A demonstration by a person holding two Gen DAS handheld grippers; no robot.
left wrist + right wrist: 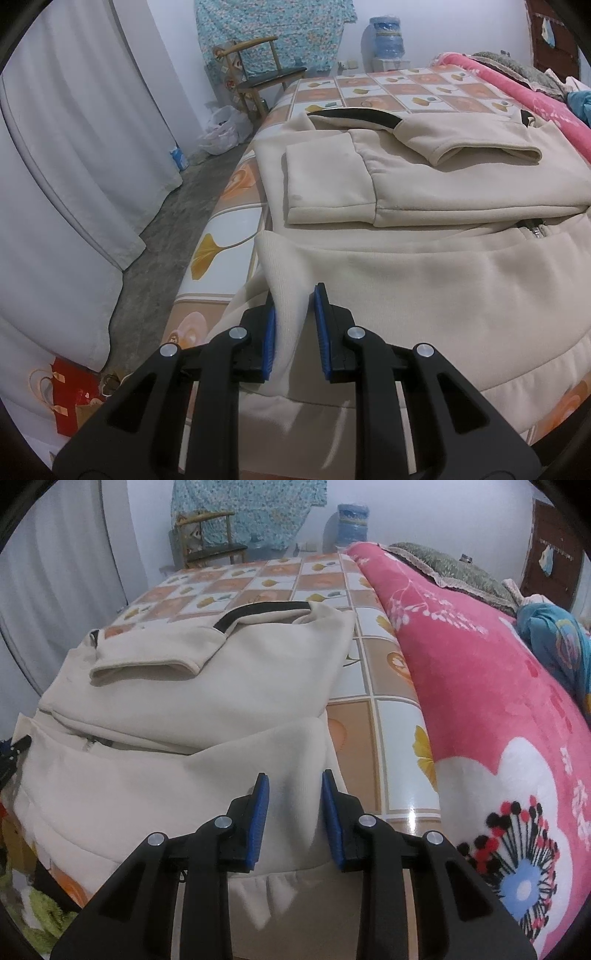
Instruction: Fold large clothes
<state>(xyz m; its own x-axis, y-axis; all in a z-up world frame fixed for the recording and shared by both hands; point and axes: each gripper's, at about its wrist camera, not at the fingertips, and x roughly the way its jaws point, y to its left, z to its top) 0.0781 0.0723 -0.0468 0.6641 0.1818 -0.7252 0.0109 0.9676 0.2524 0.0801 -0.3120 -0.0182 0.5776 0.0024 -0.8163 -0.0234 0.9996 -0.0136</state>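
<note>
Cream fleece fills both views: a large cream zip-front sweatshirt (424, 184) lies on the tile-patterned orange-and-white bed cover (399, 88), its body reaching from the near edge of the bed towards the middle, with both sleeves already laid across its chest and the dark-lined collar pointing to the far edge. The left gripper (294, 332) is clenched on the hem corner at the bed's near left edge; a ridge of cloth rises between its blue pads and bulges above them. The right gripper (294, 816) sits at the hem's other corner, just beside the bare strip of cover that separates the garment from the rolled pink floral blanket (498, 709). Its jaws have cloth between them and look pressed into it, so I judge it gripping the hem too, though that bite seems shallower. The step in hand looks like lifting the hem to fold the lower half up over the sleeves. Several things could spoil it. A shallow right-hand bite may slip once the thick fleece takes weight, dropping one corner and skewing the fold. Uneven lifting would drag the body along the slick cover and pull the folded sleeves out of place. The half-open silver zip (537, 230) may let the two front panels part, leaving a wrinkled fold. Carrying the right corner too wide could snag the blanket.
</note>
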